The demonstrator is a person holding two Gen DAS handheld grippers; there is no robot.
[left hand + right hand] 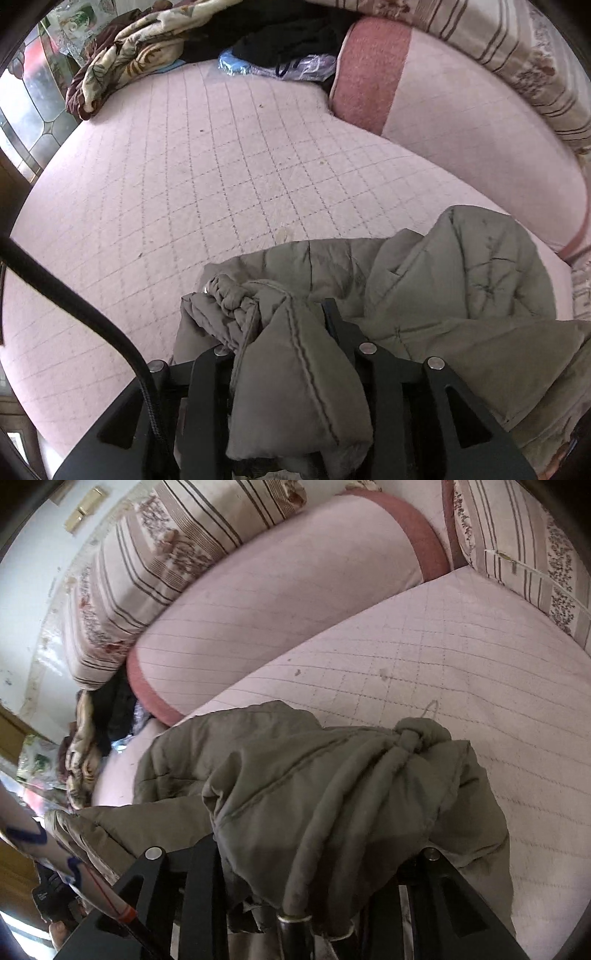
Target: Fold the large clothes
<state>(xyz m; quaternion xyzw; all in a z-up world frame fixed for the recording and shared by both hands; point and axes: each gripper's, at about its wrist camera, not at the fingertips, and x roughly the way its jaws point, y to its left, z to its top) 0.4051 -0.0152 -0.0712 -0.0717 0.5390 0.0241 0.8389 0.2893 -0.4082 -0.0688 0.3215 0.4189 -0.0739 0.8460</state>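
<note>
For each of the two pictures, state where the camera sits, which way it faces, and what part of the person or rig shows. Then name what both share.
Left wrist: on the left tool, looking down its fingers at the olive jacket and pink bed; only the tool shows.
Right wrist: on the right tool, looking down at jacket and bed; a sleeve shows.
Shared: jacket, bed, pink bolster.
</note>
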